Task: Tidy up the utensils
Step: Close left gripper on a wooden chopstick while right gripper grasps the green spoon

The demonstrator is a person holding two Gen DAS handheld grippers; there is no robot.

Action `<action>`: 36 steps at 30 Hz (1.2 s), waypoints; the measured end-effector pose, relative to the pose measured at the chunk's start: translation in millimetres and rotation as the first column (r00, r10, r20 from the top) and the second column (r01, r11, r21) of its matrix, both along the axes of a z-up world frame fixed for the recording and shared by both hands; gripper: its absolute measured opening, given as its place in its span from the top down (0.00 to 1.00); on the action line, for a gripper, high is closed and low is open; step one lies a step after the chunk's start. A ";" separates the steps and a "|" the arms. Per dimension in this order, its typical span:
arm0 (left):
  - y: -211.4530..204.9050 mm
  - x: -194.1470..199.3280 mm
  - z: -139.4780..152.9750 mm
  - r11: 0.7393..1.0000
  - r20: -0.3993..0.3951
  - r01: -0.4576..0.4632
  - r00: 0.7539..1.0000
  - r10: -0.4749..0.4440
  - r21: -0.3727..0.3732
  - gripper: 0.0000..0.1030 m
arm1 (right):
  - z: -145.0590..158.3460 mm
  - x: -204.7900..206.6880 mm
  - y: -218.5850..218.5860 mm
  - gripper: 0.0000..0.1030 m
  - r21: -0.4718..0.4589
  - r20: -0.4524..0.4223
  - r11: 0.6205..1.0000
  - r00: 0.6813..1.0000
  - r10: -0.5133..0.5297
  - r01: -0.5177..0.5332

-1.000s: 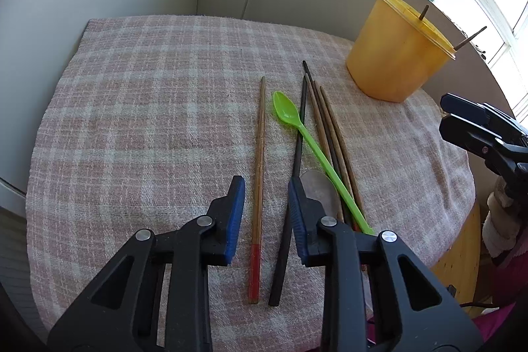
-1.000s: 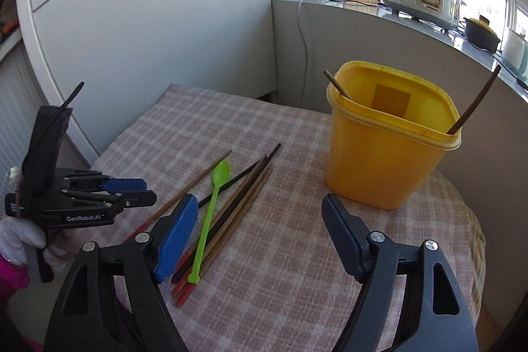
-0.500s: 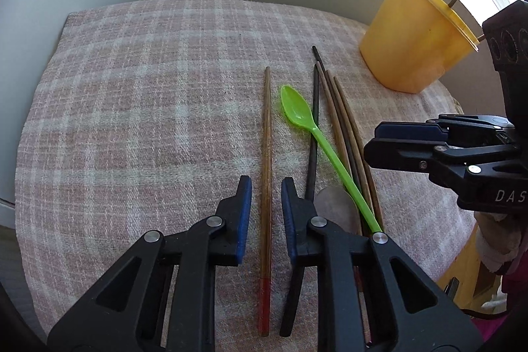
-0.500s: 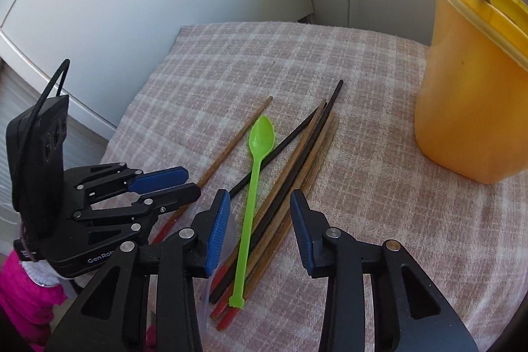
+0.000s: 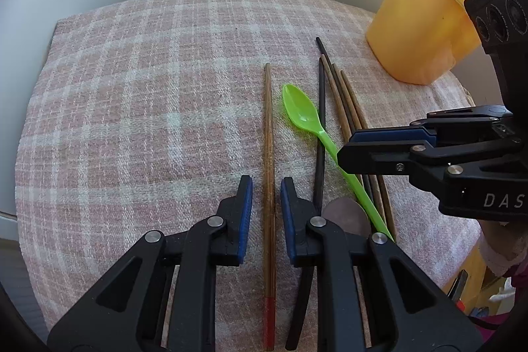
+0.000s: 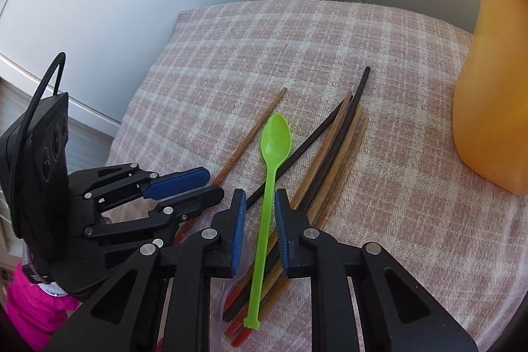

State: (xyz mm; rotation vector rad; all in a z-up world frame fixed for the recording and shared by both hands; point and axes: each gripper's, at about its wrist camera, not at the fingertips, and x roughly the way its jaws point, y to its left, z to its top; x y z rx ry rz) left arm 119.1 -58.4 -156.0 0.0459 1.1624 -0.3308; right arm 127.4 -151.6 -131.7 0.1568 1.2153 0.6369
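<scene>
Utensils lie loose on the cloth, none lifted yet.

Left gripper [image 5: 266, 213]: jaws have just been closing and stand narrowly apart, astride a slim brown wooden chopstick with a red-painted end [image 5: 269, 154]. A gap shows on each side, so no clamp yet.

Right gripper [image 6: 260, 220]: jaws have also just been closing. A bright green plastic spoon [image 6: 269, 174] has its thin handle between the blue pads, which are not yet pressing on it.

Risks, as judged:
- Spoon handle is smooth, narrow and flexible. A grip this far from the oval bowl may let it pivot or slide.
- Handle crosses a thin matte black chopstick [image 5: 320, 137] and lies against a bundle of dark and brown wooden chopsticks [image 6: 333, 160]. Pads closing low could pinch a neighbour or drag the bundle askew.
- Brown chopstick is slim. It may roll out of the pads, or droop at the far tip if held off-centre.
- Fingertips close to the cloth could catch the weave.
- The two grippers sit just beside each other, so lifting together risks a knock.

Surroundings: pink-and-white checked woven cloth [image 5: 132, 121], coarse and slightly nubbly. Translucent yellow plastic tub [image 5: 419, 32], tapered with a rimmed lip, stands apart beyond the chopstick tips with a stick end showing above its rim. A translucent plastic piece [image 5: 346, 213] lies under the spoon handle; cannot identify.
</scene>
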 end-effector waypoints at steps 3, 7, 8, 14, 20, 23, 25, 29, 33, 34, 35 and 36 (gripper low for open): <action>-9.9 5.3 -3.6 1.000 0.000 0.006 1.000 -0.006 0.015 0.86 | -3.7 2.0 0.2 0.85 -0.003 -0.011 1.000 1.000 -0.001 0.001; -22.6 17.8 -7.9 1.000 -0.001 0.011 1.000 -0.011 0.026 0.91 | -9.4 5.8 3.4 0.87 -0.013 -0.025 1.000 1.000 -0.002 0.002; -23.2 20.8 -8.3 1.000 -0.003 0.011 1.000 -0.011 0.023 0.91 | -10.7 6.9 4.4 0.87 -0.016 -0.029 1.000 1.000 -0.001 0.000; -13.0 31.4 -6.0 1.000 -0.006 0.003 1.000 -0.003 -0.003 0.94 | -18.5 11.9 13.2 0.87 -0.048 -0.043 0.999 0.999 0.013 -0.015; -5.9 33.0 -5.6 1.000 -0.005 -0.010 1.000 0.010 -0.020 0.95 | -18.1 10.4 18.4 0.94 -0.064 -0.033 0.998 0.999 0.024 -0.027; 2.8 32.8 -5.0 0.999 -0.002 -0.024 1.000 0.024 -0.040 0.95 | -16.5 7.8 16.4 0.95 -0.051 -0.029 0.998 0.999 0.021 -0.022; 14.0 30.2 -6.0 0.998 -0.001 -0.029 1.000 0.029 -0.048 0.95 | -14.2 5.5 14.3 0.95 -0.043 -0.020 0.999 1.000 0.019 -0.019; 37.6 16.5 0.1 0.997 0.014 -0.043 0.999 0.044 -0.068 0.95 | -7.3 0.6 7.7 0.95 -0.029 -0.002 1.000 1.000 0.011 -0.011; 58.9 -0.1 19.3 0.993 0.034 -0.063 0.997 0.067 -0.099 0.95 | 3.2 -5.9 1.0 0.95 -0.014 0.031 1.000 0.999 0.005 -0.005; 64.4 -2.5 23.2 0.992 0.041 -0.067 0.997 0.072 -0.107 0.95 | 5.9 -7.6 -0.5 0.95 -0.010 0.041 1.000 0.999 0.003 -0.003; 70.5 -4.9 27.9 0.991 0.047 -0.070 0.996 0.076 -0.115 0.95 | 8.5 -9.2 -2.0 0.95 -0.009 0.050 1.000 0.999 0.001 0.000; 75.5 -7.4 32.6 0.989 0.054 -0.074 0.995 0.081 -0.126 0.95 | 11.0 -11.1 -3.6 0.95 -0.007 0.061 1.000 0.998 -0.002 0.002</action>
